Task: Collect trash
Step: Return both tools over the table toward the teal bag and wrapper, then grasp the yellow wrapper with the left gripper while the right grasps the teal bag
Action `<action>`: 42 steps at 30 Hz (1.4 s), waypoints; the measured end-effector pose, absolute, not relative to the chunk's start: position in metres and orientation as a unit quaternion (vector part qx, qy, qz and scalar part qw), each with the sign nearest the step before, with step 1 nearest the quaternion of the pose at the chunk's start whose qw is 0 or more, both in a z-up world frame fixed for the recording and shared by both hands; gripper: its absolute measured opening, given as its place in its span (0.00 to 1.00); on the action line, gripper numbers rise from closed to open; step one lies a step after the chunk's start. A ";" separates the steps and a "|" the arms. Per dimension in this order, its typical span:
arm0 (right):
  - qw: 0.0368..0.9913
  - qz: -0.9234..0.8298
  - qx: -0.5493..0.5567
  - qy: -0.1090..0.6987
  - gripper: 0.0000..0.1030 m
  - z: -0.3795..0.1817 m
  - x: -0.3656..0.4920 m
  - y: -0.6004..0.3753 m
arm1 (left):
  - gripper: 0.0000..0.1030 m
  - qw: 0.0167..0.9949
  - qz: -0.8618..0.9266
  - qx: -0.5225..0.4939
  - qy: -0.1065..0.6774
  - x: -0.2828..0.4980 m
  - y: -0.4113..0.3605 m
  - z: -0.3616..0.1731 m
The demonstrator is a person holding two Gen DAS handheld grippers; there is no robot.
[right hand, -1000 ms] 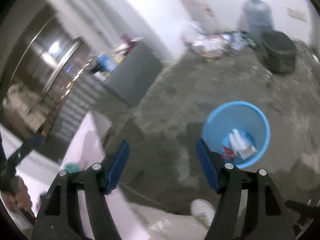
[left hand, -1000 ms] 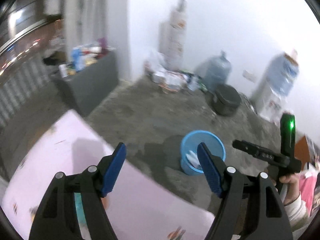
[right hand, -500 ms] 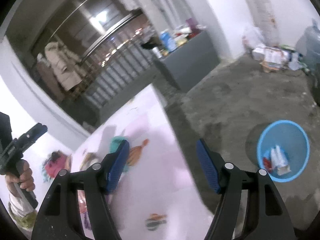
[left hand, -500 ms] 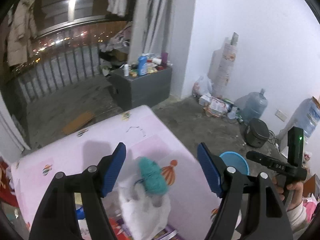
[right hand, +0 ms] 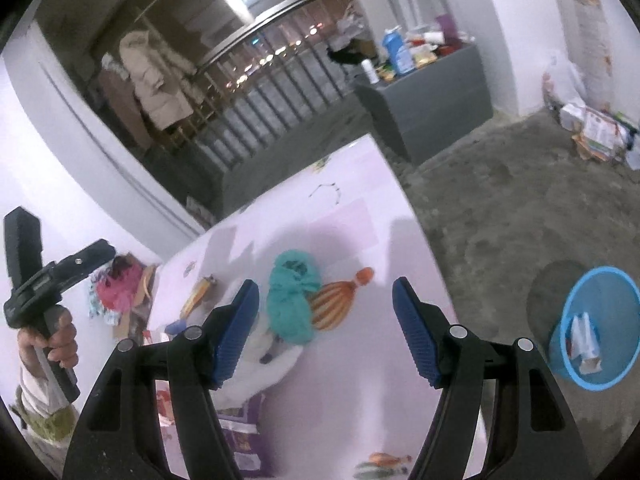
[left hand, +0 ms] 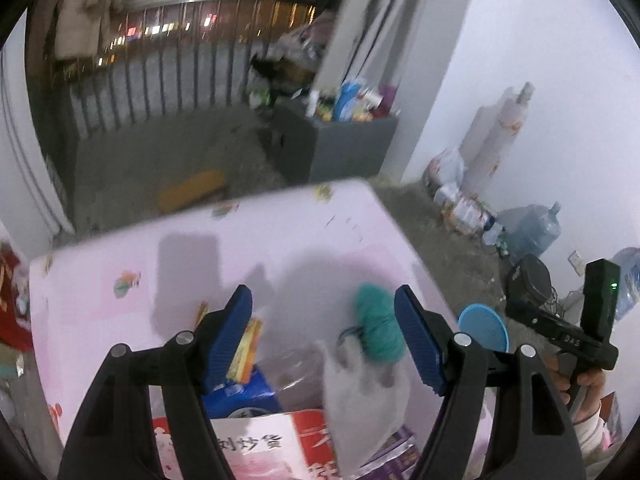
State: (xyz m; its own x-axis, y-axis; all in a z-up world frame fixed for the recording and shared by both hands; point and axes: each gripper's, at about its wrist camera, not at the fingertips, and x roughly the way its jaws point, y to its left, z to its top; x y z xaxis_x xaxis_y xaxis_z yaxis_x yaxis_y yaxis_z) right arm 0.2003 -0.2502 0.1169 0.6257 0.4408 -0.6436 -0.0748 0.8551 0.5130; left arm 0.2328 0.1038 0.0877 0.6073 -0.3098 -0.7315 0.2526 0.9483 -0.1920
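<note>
A pink table (left hand: pixel 168 256) carries trash: a teal crumpled cloth (left hand: pixel 378 326), a white plastic bag (left hand: pixel 366 396), a blue packet (left hand: pixel 240 398), a yellow wrapper (left hand: pixel 248 346) and a red-and-white packet (left hand: pixel 256 444). My left gripper (left hand: pixel 326 336) is open and empty above this pile. My right gripper (right hand: pixel 326 330) is open and empty above the table, just right of the teal cloth (right hand: pixel 292 300) and white bag (right hand: pixel 264 364). A blue bin (right hand: pixel 596 328) with wrappers inside stands on the floor at the right; it also shows in the left wrist view (left hand: pixel 484 326).
A grey cabinet (right hand: pixel 436 92) with bottles stands beyond the table. Papers and bags (right hand: pixel 592 128) lie along the white wall, with water jugs (left hand: pixel 532 232) and a black pot (left hand: pixel 530 280). A railing (left hand: pixel 160 80) closes the back. A purple packet (right hand: pixel 240 436) lies near the table's front edge.
Both grippers swung from over the floor and blue bin back over the pink table. The trash pile came into view beneath them. Both stay open.
</note>
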 end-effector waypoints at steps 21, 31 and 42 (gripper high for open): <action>0.822 0.187 0.194 0.501 0.67 0.056 0.274 -0.191 | 0.61 0.817 -0.069 0.108 0.562 0.316 0.098 -0.045; 0.811 0.201 0.190 0.516 0.67 0.045 0.280 -0.178 | 0.33 0.808 -0.065 0.099 0.578 0.318 0.102 -0.051; 0.792 0.230 0.199 0.529 0.50 0.038 0.286 -0.164 | 0.13 0.818 -0.067 0.089 0.564 0.315 0.109 -0.044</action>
State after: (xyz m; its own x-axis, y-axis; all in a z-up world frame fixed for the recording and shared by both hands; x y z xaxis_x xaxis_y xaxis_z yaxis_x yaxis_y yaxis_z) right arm 0.2859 -0.1638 0.0380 0.3353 0.5746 -0.7466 -0.1532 0.8152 0.5586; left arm 0.3146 0.1088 -0.0443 0.3542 -0.0094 -0.9351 0.2108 0.9750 0.0700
